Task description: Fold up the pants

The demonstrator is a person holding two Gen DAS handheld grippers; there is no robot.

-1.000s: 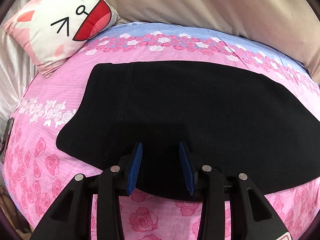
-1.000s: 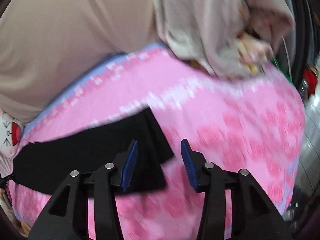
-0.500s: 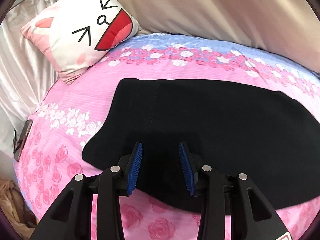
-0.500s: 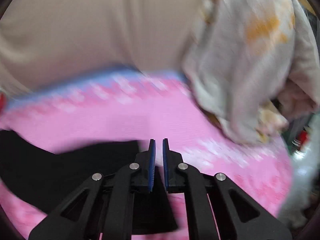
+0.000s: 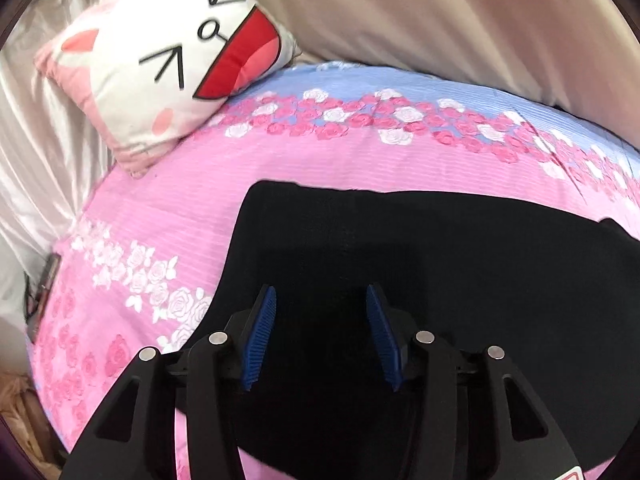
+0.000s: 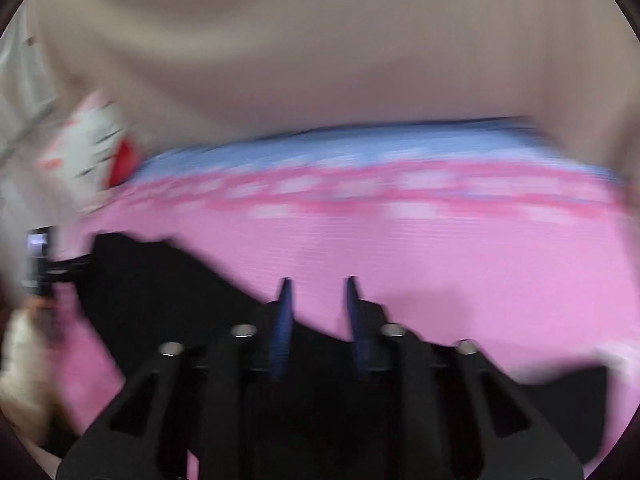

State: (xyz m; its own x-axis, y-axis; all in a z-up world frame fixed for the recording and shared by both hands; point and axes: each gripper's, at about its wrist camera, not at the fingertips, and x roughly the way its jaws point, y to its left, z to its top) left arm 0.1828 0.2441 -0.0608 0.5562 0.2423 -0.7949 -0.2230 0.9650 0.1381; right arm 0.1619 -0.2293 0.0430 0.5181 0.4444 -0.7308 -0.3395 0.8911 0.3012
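Black pants (image 5: 420, 264) lie flat on a pink rose-print bedsheet (image 5: 160, 216). My left gripper (image 5: 322, 304) is open and empty, hovering over the pants near their left end. In the blurred right wrist view my right gripper (image 6: 318, 292) has its jaws apart, with nothing seen between them. It sits over the upper edge of the pants (image 6: 168, 292), which run from the left to under the fingers.
A cartoon-face pillow (image 5: 172, 60) lies at the back left of the bed, also in the right wrist view (image 6: 88, 152). A beige padded headboard (image 5: 440, 12) runs along the far side. Shiny white fabric (image 5: 36, 152) hangs at the left. A dark device (image 5: 40, 292) lies at the bed's left edge.
My right gripper closed half a second ago and has opened partway now, swinging left along the pants. My left gripper view has shifted, so the pants' left end sits further right in frame.
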